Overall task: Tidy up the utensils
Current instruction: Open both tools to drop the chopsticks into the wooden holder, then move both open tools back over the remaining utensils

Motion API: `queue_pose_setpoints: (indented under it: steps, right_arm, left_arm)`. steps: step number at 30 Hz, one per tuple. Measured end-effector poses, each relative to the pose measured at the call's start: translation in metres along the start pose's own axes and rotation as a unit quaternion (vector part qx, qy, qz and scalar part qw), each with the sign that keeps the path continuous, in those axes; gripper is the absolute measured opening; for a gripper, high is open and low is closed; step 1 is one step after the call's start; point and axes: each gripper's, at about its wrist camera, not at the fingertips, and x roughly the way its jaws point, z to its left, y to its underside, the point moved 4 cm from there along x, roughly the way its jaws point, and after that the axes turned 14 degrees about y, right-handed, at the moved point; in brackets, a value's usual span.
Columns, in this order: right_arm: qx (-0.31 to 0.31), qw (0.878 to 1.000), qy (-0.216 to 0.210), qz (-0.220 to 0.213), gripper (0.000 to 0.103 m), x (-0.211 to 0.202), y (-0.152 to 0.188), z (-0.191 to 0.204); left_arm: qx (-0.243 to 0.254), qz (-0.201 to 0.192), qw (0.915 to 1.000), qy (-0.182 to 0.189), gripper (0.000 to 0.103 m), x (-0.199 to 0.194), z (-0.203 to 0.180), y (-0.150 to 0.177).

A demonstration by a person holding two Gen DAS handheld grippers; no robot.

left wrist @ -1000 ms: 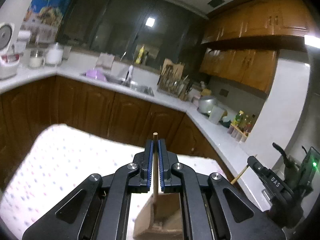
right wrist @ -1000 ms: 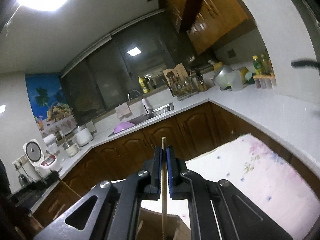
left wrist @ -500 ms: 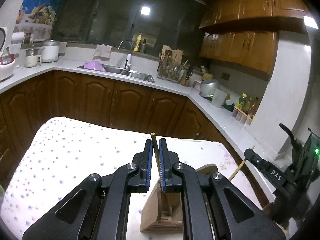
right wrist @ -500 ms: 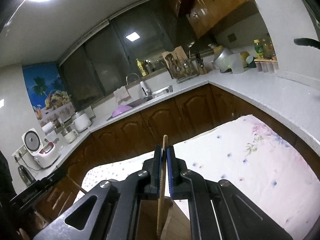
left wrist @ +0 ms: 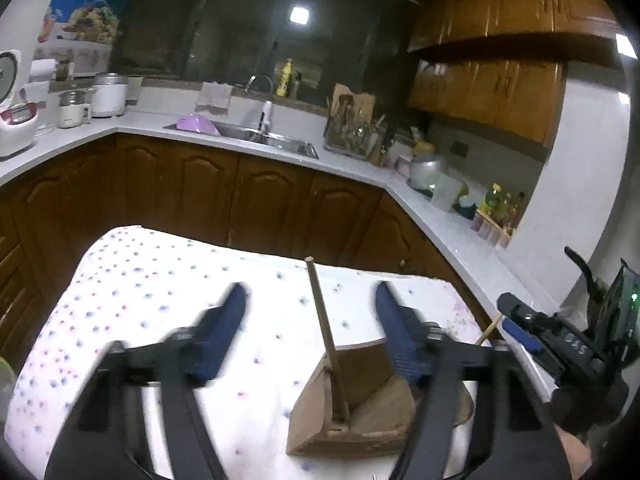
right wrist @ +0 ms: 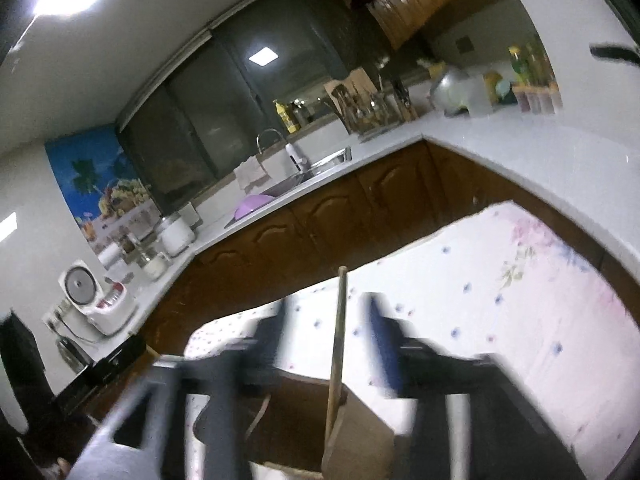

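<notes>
Left wrist view: left gripper (left wrist: 310,320) has its jaws spread wide, having just been opening; blue pads blurred. A wooden chopstick (left wrist: 326,340) stands between them, touching neither pad, leaning slightly with its top tilted left. Its lower end sits in a wooden utensil holder (left wrist: 356,412) (boxy, open top), which rests on the dotted tablecloth (left wrist: 160,280) near the table's right edge. The right gripper (left wrist: 520,332) shows at the right side of the frame, black body with a blue pad, and a thin wooden stick tip (left wrist: 490,330) pokes up just beside it. Behind: white worktop (left wrist: 360,168) with sink and a rack of utensils near its corner.

Right wrist view: right gripper (right wrist: 326,320) also gapes wide, jaws having just been opening, heavily blurred. A second chopstick (right wrist: 338,340) stands nearly upright between the fingers, free of both pads as far as the blur allows. Its lower end drops into the same wooden holder (right wrist: 360,432), inside its near wall (which compartment, cannot tell). Holder sits on the tablecloth (right wrist: 520,300), towards its left edge in this view.
</notes>
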Motion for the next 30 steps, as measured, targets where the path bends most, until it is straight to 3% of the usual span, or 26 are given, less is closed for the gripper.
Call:
queue_pose_setpoints:
  steps: [4,7,13,20,30]
  right_arm:
    - [0.013,1.000,-0.018,-0.003,0.078,-0.016,0.001,-0.006]
    - [0.018,0.999,-0.029,-0.004,0.086,-0.031,0.003,-0.008]
    - [-0.012,0.999,-0.033,-0.007,0.091,-0.073,0.020,-0.005]
    - [-0.063,0.998,-0.028,0.000,0.092,-0.128,0.064,-0.007]
    - [-0.076,0.997,0.014,0.017,0.092,-0.181,0.114,-0.034]
  left_arm:
    - [-0.006,0.005,1.0000,-0.002,0.088,-0.016,0.000,0.008]
    - [-0.014,0.008,0.9999,-0.002,0.091,-0.034,0.001,0.017]
    - [-0.008,0.023,0.9996,-0.017,0.093,-0.072,-0.004,0.040]
    - [0.006,0.031,0.9992,-0.025,0.094,-0.121,-0.016,0.073]
    - [0.023,0.064,0.9974,-0.025,0.096,-0.172,-0.029,0.125]
